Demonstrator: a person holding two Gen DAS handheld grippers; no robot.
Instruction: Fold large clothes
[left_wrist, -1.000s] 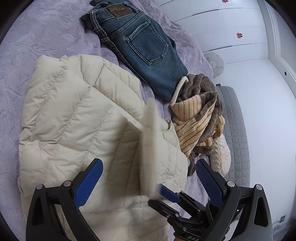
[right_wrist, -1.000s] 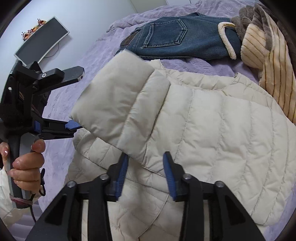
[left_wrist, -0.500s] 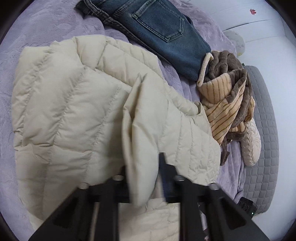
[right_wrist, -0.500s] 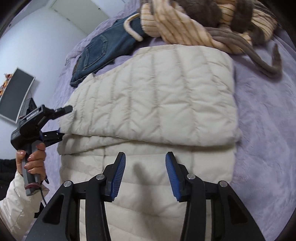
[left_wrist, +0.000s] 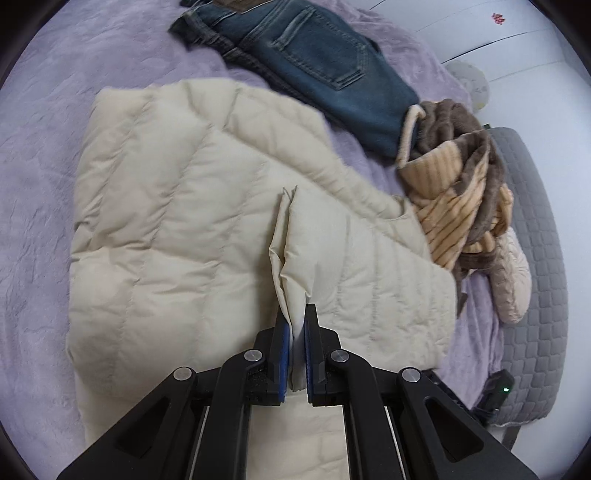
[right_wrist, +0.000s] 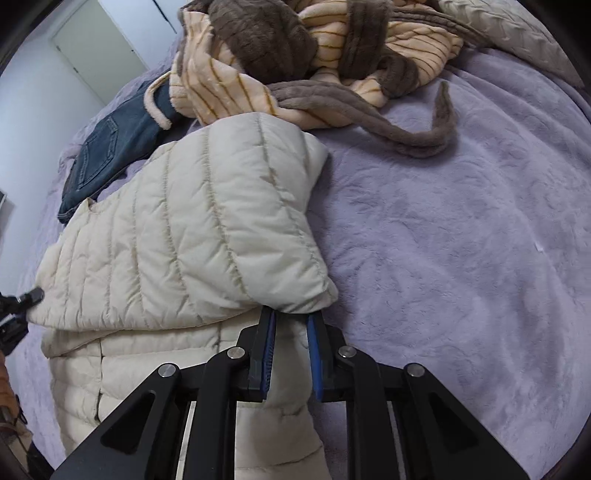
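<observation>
A cream puffer jacket (left_wrist: 166, 221) lies spread on the purple bedspread (left_wrist: 37, 147), with one sleeve folded across its body. My left gripper (left_wrist: 295, 314) is shut on a raised fold of the jacket's fabric near the middle. In the right wrist view the jacket (right_wrist: 184, 240) fills the left half. My right gripper (right_wrist: 291, 317) sits at its right-hand edge, just under the folded sleeve. Its jaws are closing, and cream fabric fills the gap between the blue pads (right_wrist: 269, 354). The left gripper's tip (right_wrist: 22, 299) shows at the far left edge.
Blue jeans (left_wrist: 325, 66) lie beyond the jacket. A brown and tan striped fleece garment (left_wrist: 454, 195) is heaped to their right, with a brown strap trailing over the bedspread (right_wrist: 461, 240). A grey quilted edge (left_wrist: 535, 258) borders the bed. A white door (right_wrist: 96, 48) stands behind.
The left gripper went from wide open to shut on a jacket fold. The right gripper let the sleeve down across the jacket, swung to its right edge and narrowed onto the fabric.
</observation>
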